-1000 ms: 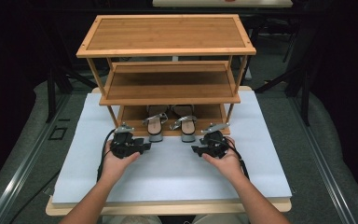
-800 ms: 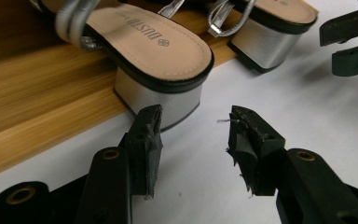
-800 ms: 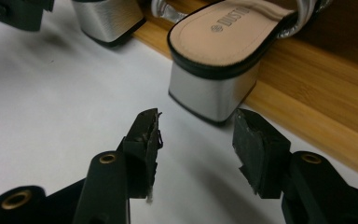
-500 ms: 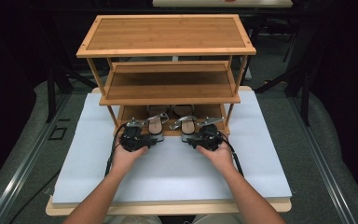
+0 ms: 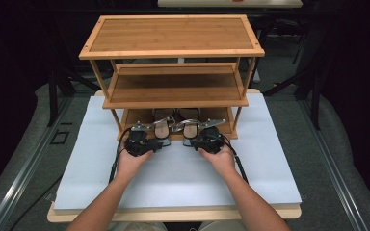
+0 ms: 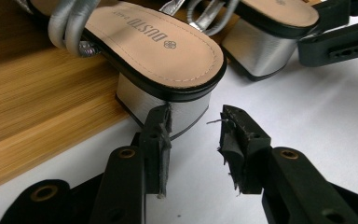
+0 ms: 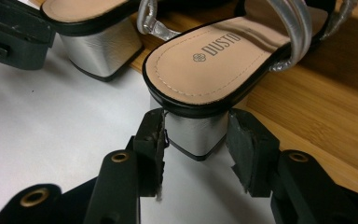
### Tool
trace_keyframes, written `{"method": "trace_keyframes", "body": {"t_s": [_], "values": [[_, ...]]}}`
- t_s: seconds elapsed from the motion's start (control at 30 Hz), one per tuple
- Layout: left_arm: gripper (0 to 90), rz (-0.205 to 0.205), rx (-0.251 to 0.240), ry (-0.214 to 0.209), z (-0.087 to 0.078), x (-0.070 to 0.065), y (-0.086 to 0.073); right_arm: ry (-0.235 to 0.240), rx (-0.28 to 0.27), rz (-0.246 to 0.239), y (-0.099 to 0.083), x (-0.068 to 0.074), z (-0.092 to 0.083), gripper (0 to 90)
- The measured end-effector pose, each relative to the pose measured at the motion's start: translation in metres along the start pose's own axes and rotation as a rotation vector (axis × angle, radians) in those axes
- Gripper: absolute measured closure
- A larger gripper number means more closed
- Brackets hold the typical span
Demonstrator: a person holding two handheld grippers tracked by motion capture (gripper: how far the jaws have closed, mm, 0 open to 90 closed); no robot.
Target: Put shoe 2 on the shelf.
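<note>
Two silver-strapped sandals stand on the bamboo rack's bottom shelf (image 5: 139,118), their silver block heels hanging over its front edge. My left gripper (image 5: 155,140) (image 6: 193,135) has just been closing with the left sandal's (image 5: 163,126) (image 6: 158,46) heel (image 6: 186,105) between its jaws. One pad lies on the heel and the other sits at its right corner. My right gripper (image 5: 191,141) (image 7: 196,142) has also just been closing, and its pads press both sides of the right sandal's (image 5: 190,126) (image 7: 214,60) heel (image 7: 193,126).
The three-tier bamboo rack (image 5: 173,53) stands at the back of the white table pad (image 5: 270,168). Its middle shelf (image 5: 173,89) overhangs the sandals and both grippers. The pad runs bare in front of the hands and to either side.
Both hands moved forward to the bottom shelf and slightly inward. Each gripper's jaws came around a sandal heel and closed on it.
</note>
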State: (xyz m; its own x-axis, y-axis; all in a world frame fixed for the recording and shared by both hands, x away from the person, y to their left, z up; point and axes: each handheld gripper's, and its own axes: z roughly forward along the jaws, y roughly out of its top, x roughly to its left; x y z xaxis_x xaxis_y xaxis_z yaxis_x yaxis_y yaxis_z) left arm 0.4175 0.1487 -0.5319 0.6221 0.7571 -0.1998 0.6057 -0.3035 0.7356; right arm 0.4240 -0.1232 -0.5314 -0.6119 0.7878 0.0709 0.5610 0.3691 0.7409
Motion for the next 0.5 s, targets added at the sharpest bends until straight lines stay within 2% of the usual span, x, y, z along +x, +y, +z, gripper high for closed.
{"method": "trace_keyframes", "body": {"t_s": [0.27,0.5], "values": [[63.1,0.006,-0.002,-0.024,0.009,-0.011,0.004,0.015,-0.008,-0.006,0.001,0.0,0.003,55.8],[63.1,0.008,-0.005,-0.033,0.01,-0.011,0.004,0.02,-0.019,0.002,0.001,0.002,0.005,55.5]]}}
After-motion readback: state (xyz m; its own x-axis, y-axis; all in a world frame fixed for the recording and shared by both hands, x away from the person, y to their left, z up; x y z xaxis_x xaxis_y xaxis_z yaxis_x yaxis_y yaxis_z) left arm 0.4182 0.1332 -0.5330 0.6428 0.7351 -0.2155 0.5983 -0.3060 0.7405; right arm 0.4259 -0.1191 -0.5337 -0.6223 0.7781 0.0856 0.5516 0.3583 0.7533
